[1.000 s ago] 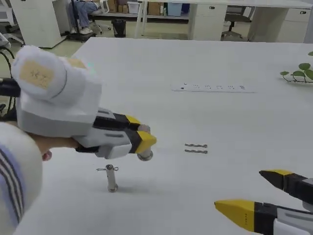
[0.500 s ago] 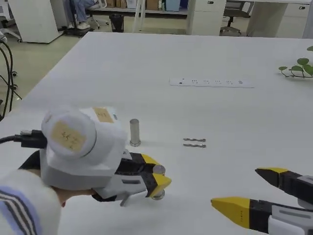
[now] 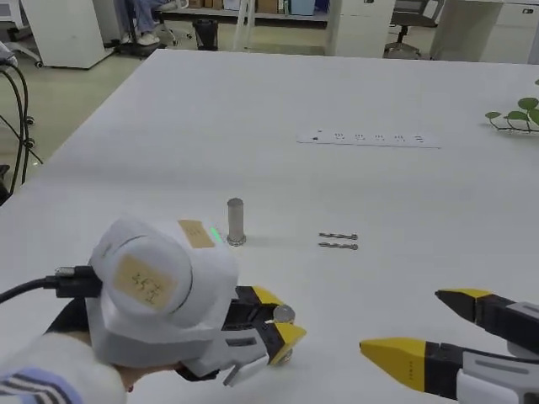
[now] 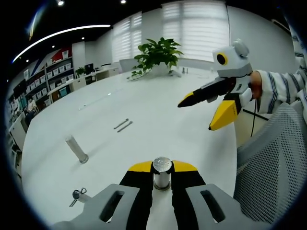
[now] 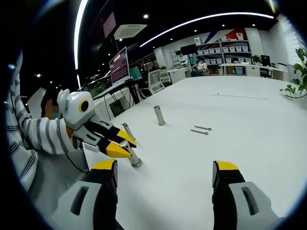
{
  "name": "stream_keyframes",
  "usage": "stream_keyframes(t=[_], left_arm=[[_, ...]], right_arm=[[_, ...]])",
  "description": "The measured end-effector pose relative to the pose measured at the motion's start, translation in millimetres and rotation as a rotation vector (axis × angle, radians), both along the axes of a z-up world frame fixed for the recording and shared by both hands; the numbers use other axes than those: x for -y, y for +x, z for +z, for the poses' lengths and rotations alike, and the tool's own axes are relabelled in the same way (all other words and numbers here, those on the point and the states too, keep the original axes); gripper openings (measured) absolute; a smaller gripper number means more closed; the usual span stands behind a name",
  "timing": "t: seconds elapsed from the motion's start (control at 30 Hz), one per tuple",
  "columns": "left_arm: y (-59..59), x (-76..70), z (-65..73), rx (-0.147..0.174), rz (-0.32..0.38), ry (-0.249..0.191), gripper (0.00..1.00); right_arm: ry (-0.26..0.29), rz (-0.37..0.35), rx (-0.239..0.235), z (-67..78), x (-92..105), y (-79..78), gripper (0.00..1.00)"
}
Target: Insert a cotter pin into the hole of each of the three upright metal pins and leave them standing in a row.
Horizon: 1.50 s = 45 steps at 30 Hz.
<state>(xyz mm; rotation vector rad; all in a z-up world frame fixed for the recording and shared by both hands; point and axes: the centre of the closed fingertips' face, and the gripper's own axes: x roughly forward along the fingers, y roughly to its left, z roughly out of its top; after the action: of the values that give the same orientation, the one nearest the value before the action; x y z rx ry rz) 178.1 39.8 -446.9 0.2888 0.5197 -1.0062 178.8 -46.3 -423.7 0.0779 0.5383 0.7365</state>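
Head view: the left gripper (image 3: pixel 281 324), at lower centre, clamped an upright metal pin (image 3: pixel 285 315); the right gripper (image 3: pixel 400 321), at lower right, gaped open. Left gripper view: a second pin (image 4: pixel 76 149) stood at centre left. Right gripper view: two cotter pins (image 5: pixel 201 129) lay mid-frame.

Opposed gripper views, shared metal pin (image 4: pixel 162 167)

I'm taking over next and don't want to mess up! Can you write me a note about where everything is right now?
Left gripper: shut on the held pin, upright, low over the table.
Right gripper: open, empty.
Bare pin stands farther back; two loose cotter pins lie to its right in the head view.
Finished pin, cotter pin seemingly through it, sits beside the left gripper.
Done: one of three. Left: pin the other two, line all up.
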Motion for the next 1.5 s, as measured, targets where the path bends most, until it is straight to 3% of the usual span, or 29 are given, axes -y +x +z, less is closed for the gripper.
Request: stream_keyframes(t=[0.27,0.33,0.43,0.63,0.73,0.83,0.93,1.07,1.1,1.17,1.3,1.5], left_arm=[[-6.2,4.0,-2.6,0.012,-0.015,-0.002,0.09],[-7.7,4.9,-2.8,0.000,-0.017,-0.010,0.10],[-9.8,5.2,-2.8,0.014,-0.034,-0.002,0.10],[-10.3,5.2,-2.6,0.025,-0.035,-0.009,0.10],[-10.2,5.3,-2.5,0.009,-0.027,-0.024,0.10],[-10.0,5.6,-1.7,0.023,-0.043,-0.016,0.10],[-9.2,6.0,9.1,0.021,-0.044,-0.058,0.11],[-8.8,3.5,21.8,0.019,-0.047,-0.090,0.24],[-8.4,3.1,25.7,0.019,-0.043,-0.107,0.27],[-7.3,1.3,34.5,-0.012,-0.004,-0.171,0.35],[-10.5,-10.0,40.4,-0.016,0.001,-0.182,0.40],[-20.4,-25.1,48.5,-0.045,0.028,-0.228,0.59]], right_arm=[[0.000,-0.003,0.003,0.3,0.1,0.6,0.79],[0.000,-0.001,0.003,0.2,-0.2,0.2,0.79],[-0.001,-0.001,0.004,0.4,-0.2,0.3,0.79],[-0.009,-0.003,0.014,1.5,0.5,1.4,0.78],[-0.013,-0.003,0.015,1.2,0.5,1.4,0.78],[-0.014,0.002,0.014,1.1,-0.3,1.2,0.78],[-0.019,0.008,0.017,1.7,-0.8,1.5,0.78],[-0.022,0.011,0.021,2.8,-0.5,2.3,0.77],[-0.021,0.012,0.022,3.1,-0.5,2.5,0.77],[-0.023,0.013,0.023,3.7,-0.2,3.0,0.77],[-0.023,0.013,0.025,4.5,1.0,3.7,0.76],[-0.027,0.005,0.025,4.8,4.7,5.2,0.76]])
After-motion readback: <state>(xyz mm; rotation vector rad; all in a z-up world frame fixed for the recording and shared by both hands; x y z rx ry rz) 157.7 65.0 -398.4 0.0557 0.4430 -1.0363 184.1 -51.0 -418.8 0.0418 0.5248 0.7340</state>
